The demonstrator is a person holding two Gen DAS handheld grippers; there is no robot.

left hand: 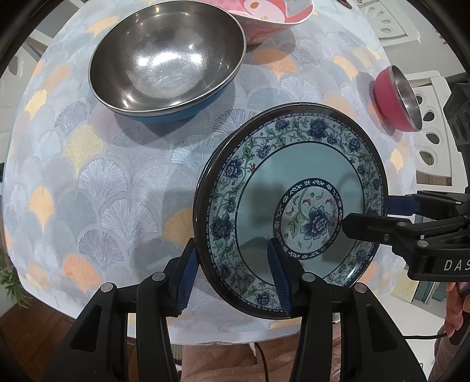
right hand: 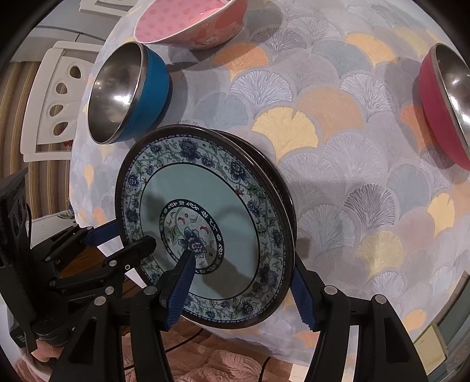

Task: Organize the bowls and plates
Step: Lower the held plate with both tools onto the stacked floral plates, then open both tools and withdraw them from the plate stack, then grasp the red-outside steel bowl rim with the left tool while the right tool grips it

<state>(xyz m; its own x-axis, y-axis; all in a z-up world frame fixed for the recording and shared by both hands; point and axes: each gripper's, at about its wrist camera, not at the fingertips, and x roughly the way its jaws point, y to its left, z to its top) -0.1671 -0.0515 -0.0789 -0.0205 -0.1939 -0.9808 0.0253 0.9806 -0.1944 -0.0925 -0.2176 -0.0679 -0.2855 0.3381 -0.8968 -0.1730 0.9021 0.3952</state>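
The left gripper (left hand: pixel 235 276) pinches the near rim of the floral plate (left hand: pixel 258 182), and the right gripper (right hand: pixel 243 282) straddles its opposite rim, pads seemingly apart from it. The plate sits atop another on the desk (left hand: pixel 117 182). Beyond stand a blue steel bowl (left hand: pixel 167 58), a pink bowl (left hand: pixel 273 17) and a red bowl (left hand: pixel 396 97).

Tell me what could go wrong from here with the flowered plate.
The flowered plate lies by the table edge, held only at its rim by the left tool, the right tool straddling it; it might slip and fall off.
The right view shows a second plate rim beneath; that one could get dragged along.
The blue bowl stands close behind; a swing might knock it.
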